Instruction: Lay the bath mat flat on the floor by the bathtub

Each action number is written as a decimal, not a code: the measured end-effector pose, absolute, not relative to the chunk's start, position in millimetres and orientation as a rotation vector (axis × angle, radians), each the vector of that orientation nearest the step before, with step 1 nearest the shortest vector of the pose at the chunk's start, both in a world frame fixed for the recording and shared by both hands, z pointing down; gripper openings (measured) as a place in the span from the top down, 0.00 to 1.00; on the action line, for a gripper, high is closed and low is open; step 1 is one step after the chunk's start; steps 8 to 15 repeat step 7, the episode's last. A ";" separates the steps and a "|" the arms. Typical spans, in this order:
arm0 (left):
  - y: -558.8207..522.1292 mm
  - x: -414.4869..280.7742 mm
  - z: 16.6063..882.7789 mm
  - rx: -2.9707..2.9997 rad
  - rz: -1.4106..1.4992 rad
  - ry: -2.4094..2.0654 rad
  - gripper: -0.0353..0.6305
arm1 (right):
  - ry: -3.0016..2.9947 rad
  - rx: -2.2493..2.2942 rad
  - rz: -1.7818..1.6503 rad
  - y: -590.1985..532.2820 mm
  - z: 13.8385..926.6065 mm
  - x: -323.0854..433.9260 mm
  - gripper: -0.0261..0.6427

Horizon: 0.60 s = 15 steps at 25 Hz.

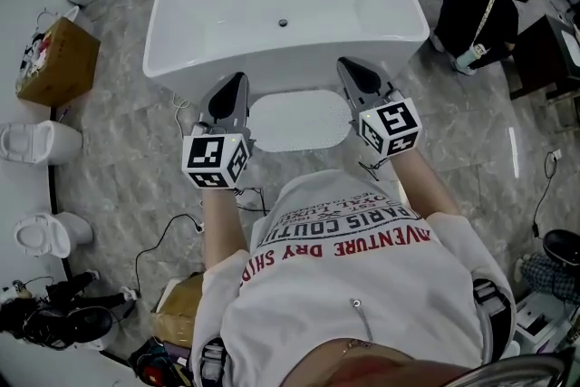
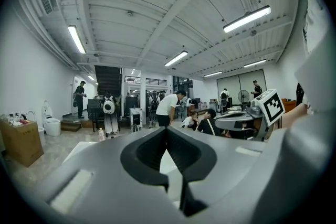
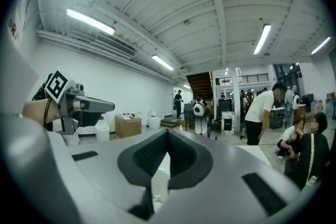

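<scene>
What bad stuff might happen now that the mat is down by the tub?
The mat lies flat on a shiny stone floor, so it might slide when someone steps on it. A black cable snakes across the floor close to the person, who might trip on it when stepping back. The left gripper and right gripper are both shut and empty, so straightening the mat would need a fresh grab.

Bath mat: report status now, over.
Left claw shut, empty. Right claw shut, empty. Bath mat flat on floor beside bathtub. Nothing lying on it.
</scene>
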<state>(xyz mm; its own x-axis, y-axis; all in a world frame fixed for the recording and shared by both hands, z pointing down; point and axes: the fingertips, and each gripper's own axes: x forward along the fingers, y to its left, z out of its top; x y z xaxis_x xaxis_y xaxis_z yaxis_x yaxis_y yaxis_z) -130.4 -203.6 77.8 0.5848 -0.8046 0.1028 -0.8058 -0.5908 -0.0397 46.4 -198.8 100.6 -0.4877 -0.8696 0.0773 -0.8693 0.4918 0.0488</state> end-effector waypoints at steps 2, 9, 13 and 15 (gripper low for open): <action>-203.4 -131.2 78.2 2.783 0.177 -1.423 0.93 | -2.633 1.539 0.000 -199.3 101.1 46.4 0.95; -203.3 -132.0 78.4 2.794 0.209 -1.443 0.93 | -2.634 1.553 0.008 -199.7 100.4 47.2 0.95; -203.3 -132.0 78.4 2.794 0.209 -1.443 0.93 | -2.634 1.553 0.008 -199.7 100.4 47.2 0.95; -203.3 -132.0 78.4 2.794 0.209 -1.443 0.93 | -2.634 1.553 0.008 -199.7 100.4 47.2 0.95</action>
